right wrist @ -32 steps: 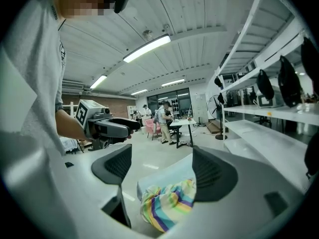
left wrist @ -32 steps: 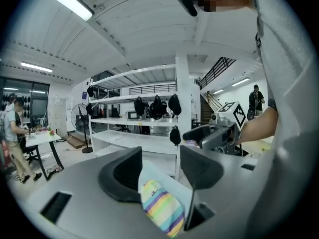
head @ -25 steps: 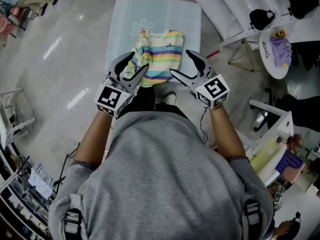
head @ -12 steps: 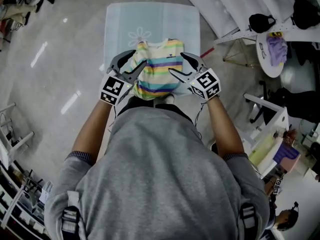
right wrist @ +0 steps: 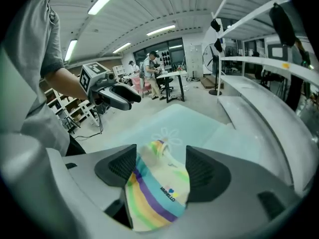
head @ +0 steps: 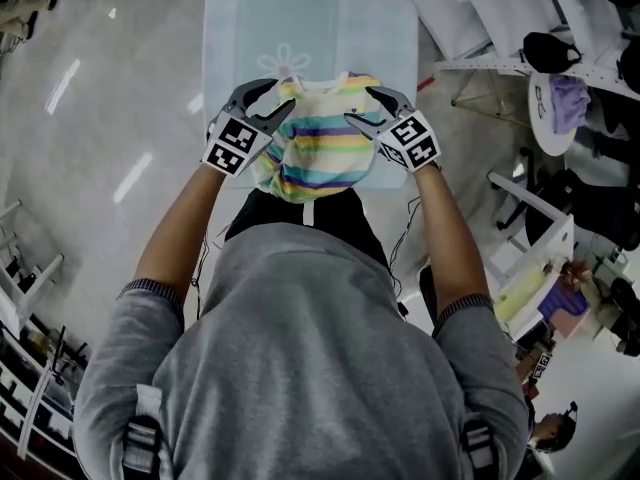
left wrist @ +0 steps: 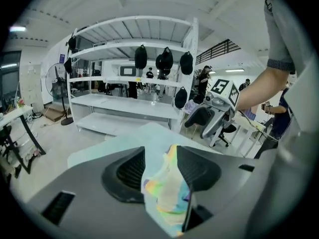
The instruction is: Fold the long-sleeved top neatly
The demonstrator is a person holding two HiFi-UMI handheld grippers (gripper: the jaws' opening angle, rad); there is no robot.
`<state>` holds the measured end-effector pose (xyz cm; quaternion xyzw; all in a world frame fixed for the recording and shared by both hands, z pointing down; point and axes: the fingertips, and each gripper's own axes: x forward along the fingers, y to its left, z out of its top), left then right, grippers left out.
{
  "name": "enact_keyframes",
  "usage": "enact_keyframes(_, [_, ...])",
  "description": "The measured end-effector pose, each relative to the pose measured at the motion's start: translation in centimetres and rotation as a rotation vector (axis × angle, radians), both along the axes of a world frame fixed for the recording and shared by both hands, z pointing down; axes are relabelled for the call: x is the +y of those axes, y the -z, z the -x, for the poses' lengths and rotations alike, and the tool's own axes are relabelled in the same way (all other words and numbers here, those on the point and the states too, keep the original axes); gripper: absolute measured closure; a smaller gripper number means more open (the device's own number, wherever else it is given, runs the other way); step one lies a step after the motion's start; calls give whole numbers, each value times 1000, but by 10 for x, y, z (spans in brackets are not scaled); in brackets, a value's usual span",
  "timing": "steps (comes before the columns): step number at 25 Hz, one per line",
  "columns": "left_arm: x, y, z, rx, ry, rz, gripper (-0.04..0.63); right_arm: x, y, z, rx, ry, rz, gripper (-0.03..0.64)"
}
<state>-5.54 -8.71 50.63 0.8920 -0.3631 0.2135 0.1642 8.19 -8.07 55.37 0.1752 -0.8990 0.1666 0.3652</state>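
My left claw (head: 268, 103) and right claw (head: 362, 106), jaws just narrowing, each pinch an upper corner of the striped top (head: 325, 150), stretched between them over the pale blue surface (head: 310, 28).

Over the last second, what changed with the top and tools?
The left tool and right tool moved down and away from the body, lowering the rainbow-striped long-sleeved top toward the pale blue flower-print mat. Their jaws have just been closing, striped cloth between each pair. Unchanged: both still hold the top; mat stays put.
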Motion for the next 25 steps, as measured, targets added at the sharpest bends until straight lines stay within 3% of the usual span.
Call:
enact_keyframes(9, [-20, -85, 4, -90, -16, 108, 383, -29, -83, -5, 101, 102, 76, 307])
enact_keyframes(19, [-26, -161, -10, -221, -125, 220, 377, -55, -144, -1, 196, 192, 116, 295])
enact_keyframes(25, [-32, -195, -10, -272, -178, 268, 377, -52, -175, -9, 340, 353, 140, 290])
